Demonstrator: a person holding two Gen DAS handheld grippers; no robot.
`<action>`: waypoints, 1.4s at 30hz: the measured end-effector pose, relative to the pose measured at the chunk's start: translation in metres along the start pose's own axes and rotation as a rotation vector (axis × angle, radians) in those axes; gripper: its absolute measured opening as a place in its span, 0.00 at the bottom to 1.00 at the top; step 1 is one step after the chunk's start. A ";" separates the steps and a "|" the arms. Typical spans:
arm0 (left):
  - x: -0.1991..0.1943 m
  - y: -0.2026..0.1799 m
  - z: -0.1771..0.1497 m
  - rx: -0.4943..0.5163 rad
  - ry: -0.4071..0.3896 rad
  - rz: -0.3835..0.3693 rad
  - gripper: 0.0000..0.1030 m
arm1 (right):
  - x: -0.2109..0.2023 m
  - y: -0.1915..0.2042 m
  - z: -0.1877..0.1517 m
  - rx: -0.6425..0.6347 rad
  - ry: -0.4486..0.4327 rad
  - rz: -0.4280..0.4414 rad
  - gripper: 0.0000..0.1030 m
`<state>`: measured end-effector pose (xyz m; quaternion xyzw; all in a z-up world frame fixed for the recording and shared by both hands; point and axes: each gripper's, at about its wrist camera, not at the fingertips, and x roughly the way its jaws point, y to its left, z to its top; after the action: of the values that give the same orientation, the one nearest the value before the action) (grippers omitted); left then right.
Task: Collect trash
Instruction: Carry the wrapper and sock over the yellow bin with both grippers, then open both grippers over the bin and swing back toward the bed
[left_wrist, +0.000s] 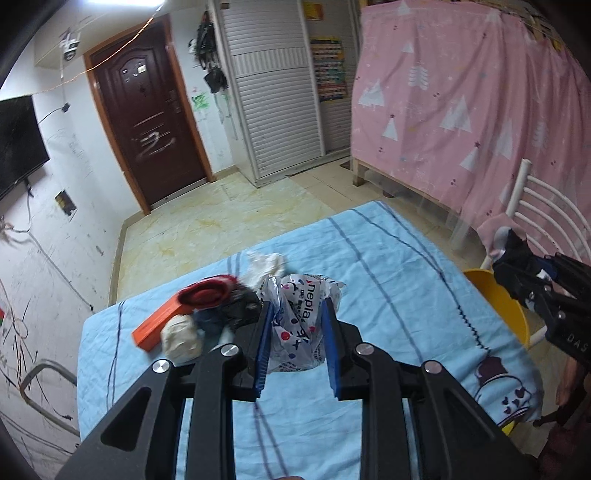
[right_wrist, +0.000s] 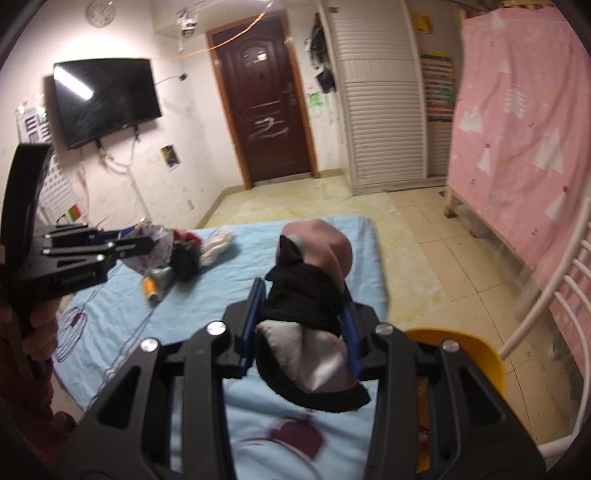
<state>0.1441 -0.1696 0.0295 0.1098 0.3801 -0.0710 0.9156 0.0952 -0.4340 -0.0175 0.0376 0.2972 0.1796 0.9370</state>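
The left gripper (left_wrist: 297, 325) is clenched on a crinkly printed plastic wrapper (left_wrist: 301, 314), its blue fingers (left_wrist: 264, 347) pinching the thin film above the bench (left_wrist: 388, 266). The right gripper (right_wrist: 304, 325) grasps a bundle of soft cloth (right_wrist: 306, 295), black knit with grey and pink parts, bulging between its fingers and held over the bench's near edge. A yellow bin (right_wrist: 469, 350) with a smooth round rim sits just beside the bench, under the right gripper.

Both loads are limp and light, so a firm grip probably matters until each is squarely over the bin's mouth; the wrapper may cling or drift, and the cloth hangs low enough to catch the rim.

More clutter lies on the pale blue striped sheet: an orange box (left_wrist: 159, 323), a red knit piece (left_wrist: 207, 293), a crumpled white tissue (left_wrist: 267, 264) and a pale wad (left_wrist: 181, 338).
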 end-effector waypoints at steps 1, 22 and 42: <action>0.001 -0.008 0.002 0.013 -0.001 -0.006 0.16 | -0.004 -0.008 0.000 0.010 -0.008 -0.011 0.36; 0.025 -0.159 0.026 0.229 0.038 -0.150 0.16 | -0.041 -0.115 -0.017 0.213 -0.091 -0.107 0.36; 0.063 -0.237 0.025 0.258 0.149 -0.335 0.42 | -0.043 -0.145 -0.026 0.299 -0.100 -0.137 0.39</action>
<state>0.1549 -0.4078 -0.0330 0.1665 0.4473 -0.2617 0.8389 0.0937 -0.5853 -0.0410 0.1649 0.2756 0.0671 0.9446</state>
